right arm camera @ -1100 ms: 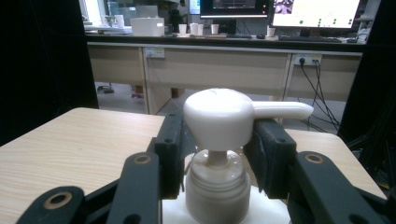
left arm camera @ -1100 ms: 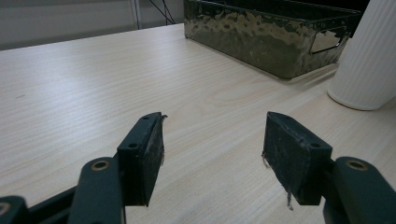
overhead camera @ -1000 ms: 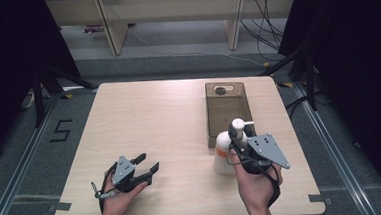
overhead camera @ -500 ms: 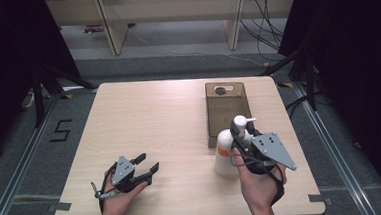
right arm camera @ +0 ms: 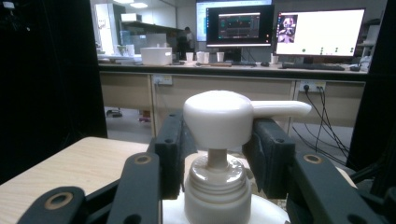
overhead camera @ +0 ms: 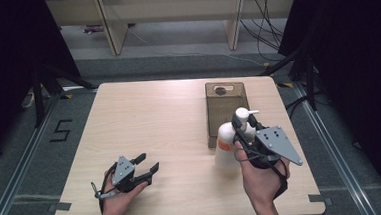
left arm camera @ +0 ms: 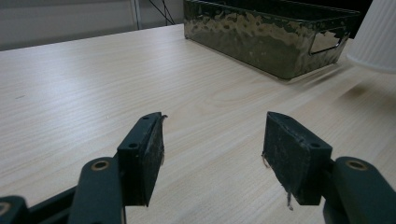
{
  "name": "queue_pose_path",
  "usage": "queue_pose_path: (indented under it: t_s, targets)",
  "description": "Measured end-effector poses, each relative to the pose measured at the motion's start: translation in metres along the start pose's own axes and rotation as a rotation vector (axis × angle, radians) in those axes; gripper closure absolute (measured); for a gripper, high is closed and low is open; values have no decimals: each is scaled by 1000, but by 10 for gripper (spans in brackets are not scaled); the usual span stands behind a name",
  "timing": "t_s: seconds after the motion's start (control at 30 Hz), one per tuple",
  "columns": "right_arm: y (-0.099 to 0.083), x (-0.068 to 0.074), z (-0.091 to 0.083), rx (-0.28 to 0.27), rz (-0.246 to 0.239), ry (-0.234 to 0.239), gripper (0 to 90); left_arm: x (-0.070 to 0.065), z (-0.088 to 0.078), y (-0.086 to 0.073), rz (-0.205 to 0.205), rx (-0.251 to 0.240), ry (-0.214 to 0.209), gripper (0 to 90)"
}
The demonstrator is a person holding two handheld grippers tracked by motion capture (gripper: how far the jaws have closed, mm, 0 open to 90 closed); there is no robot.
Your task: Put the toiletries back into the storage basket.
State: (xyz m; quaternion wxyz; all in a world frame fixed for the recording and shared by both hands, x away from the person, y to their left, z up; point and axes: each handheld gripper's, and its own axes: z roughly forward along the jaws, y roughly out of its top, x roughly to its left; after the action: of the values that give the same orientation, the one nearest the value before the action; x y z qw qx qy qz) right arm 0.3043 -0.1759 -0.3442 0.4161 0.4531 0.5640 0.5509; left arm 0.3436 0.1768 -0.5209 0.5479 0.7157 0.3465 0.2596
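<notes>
A white pump bottle [overhead camera: 225, 144] with an orange label stands upright just in front of the brown basket [overhead camera: 211, 117] at the table's right. My right gripper [overhead camera: 244, 128] is shut around its neck below the pump head [right arm camera: 219, 112], one jaw on each side. In the left gripper view the bottle's white body [left arm camera: 376, 32] shows at top right, its base a little above the table. My left gripper [overhead camera: 148, 161] rests low at the front left with nothing between its open fingers [left arm camera: 142, 158].
The brown basket [left arm camera: 261, 37] is long with a handle cutout, and I see nothing inside it. Bare wooden table [overhead camera: 149, 120] spreads between the two grippers. Desks and lit monitors [right arm camera: 285, 28] lie beyond the far edge, with dark curtains at both sides.
My right gripper has moved slightly up and to the right with the pump bottle in it. The left gripper has stayed where it was.
</notes>
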Motion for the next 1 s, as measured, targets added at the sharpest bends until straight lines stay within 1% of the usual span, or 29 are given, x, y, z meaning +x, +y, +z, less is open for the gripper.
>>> queue_pose_path:
  t_s: [0.03, 0.07, 0.1, 0.13, 0.17, 0.23, 0.27, 0.33, 0.37, 0.43, 0.53, 0.57, 0.63, 0.67, 0.7, 0.73, 0.77, 0.8, 0.83, 0.9, 0.97, 1.0]
  targets:
    - [1, 0, 1, -3, -2, 7, 602, 0, 0, 0, -1, 0, 0, 376]
    - [2, 0, 1, -10, -5, -3, 603, 0, 0, 0, 0, 1, 0, 376]
    - [4, 0, 1, -5, -5, 9, 603, 0, 0, 0, 0, 1, 0, 376]
    - [5, 1, 2, -16, -11, 7, 603, 0, 0, 0, 1, 2, -1, 376]
    - [6, 2, 1, -9, -9, 5, 603, 0, 0, 0, 0, 2, -1, 376]
    - [7, 1, 3, -22, -7, 2, 603, 0, 0, 0, 1, 1, 0, 376]
    - [7, 1, 3, -24, -20, 1, 602, 0, 0, 0, 0, 0, 0, 376]
    - [9, 2, 4, -25, -1, 10, 603, 0, 0, 0, 0, 1, -1, 376]
    - [9, 1, 4, -32, -15, 4, 603, 0, 0, 0, 0, 1, -1, 376]
    - [10, 1, 5, -42, -20, 0, 603, 0, 0, 0, 2, 2, -1, 376]
    - [12, 2, 5, -40, -5, 9, 603, 0, 0, 0, 1, 2, -1, 376]
    - [13, 0, 6, -55, -32, 5, 603, 0, 0, 0, 1, 2, -1, 376]
    - [15, 1, 6, -52, -18, 6, 603, 0, 0, 0, 3, 2, -2, 376]
    - [16, 0, 7, -62, -27, 2, 603, 0, 0, 0, 4, 2, -2, 376]
    - [17, 1, 6, -54, -7, 9, 603, 0, 0, 0, 4, 2, -2, 376]
    - [18, 0, 6, -53, -18, 5, 603, 0, 0, 0, 4, 3, -2, 376]
    - [18, 0, 8, -65, -23, 5, 603, 0, 0, 0, 4, 3, -2, 376]
    - [19, 1, 8, -62, -10, 10, 603, 0, 0, 0, 4, 3, -2, 376]
    - [20, 0, 8, -55, -18, 7, 603, 0, 0, 0, 3, 2, -2, 376]
    - [21, 0, 10, -62, -16, 5, 603, 0, 0, 0, 4, 2, -2, 376]
    - [22, -1, 12, -72, -27, -2, 603, 0, 0, 0, 6, 2, -3, 376]
    - [23, -1, 12, -70, -21, -1, 603, 0, 0, 0, 5, 3, -3, 376]
